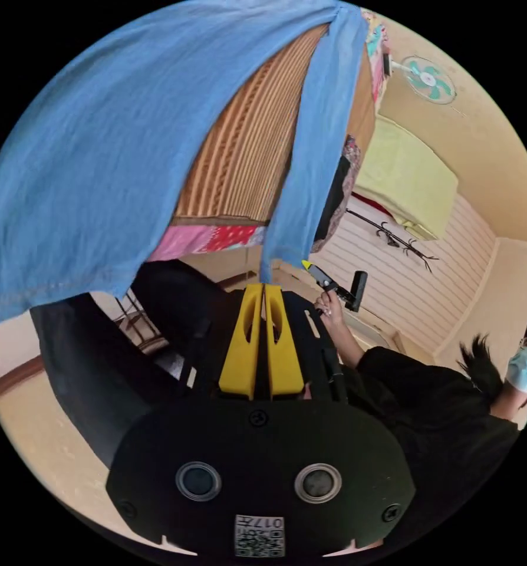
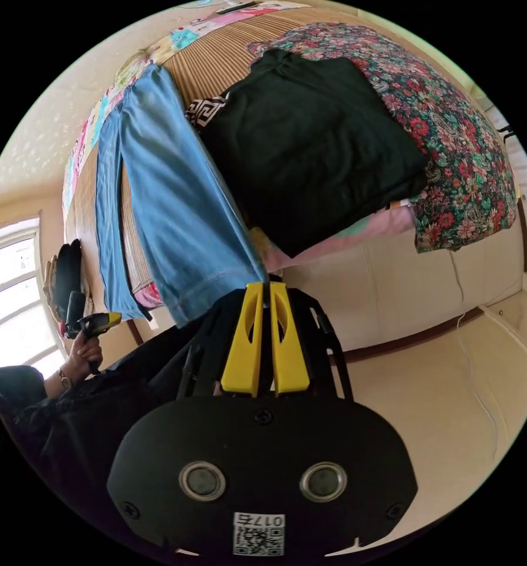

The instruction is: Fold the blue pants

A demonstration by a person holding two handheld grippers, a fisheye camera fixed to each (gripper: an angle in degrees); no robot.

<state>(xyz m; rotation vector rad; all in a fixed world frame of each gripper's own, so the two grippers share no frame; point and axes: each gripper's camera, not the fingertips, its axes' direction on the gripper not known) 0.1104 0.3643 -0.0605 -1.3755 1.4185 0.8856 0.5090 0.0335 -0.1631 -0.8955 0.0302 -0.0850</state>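
Grippers: two, each with a pair of yellow jaws on a black body.

Left gripper (image 1: 264, 287): jaws drawn together, a narrow strip of blue cloth pinched at the tips and running straight away from them.

Right gripper (image 2: 265, 286): jaws likewise together, nipping the hem corner of a blue leg just ahead of the tips. It is also seen in the left gripper view (image 1: 308, 266), off to the side of the left jaws, held in a hand (image 1: 329, 308). The left gripper appears in turn in the right gripper view (image 2: 115, 318), gripped by a hand (image 2: 85, 352).

Blue pants (image 2: 175, 206): one pair, two legs counted. Plain light blue woven cloth, soft and unprinted, with a stitched hem line across each leg end. In the right gripper view both legs lie stretched along the striped mat (image 2: 228, 65) on the bed, ahead of the jaws, their ends hanging over the bed edge. In the left gripper view the cloth (image 1: 98, 159) spreads wide beyond the jaws.

Black garment (image 2: 310, 147): one, folded, beside the pants on the bed.

Floral cloth (image 2: 458, 147): one, beyond the black garment.

Wall fan (image 1: 431, 79): one.

Markings: a coded square sticker on each gripper body; its writing is not legible.
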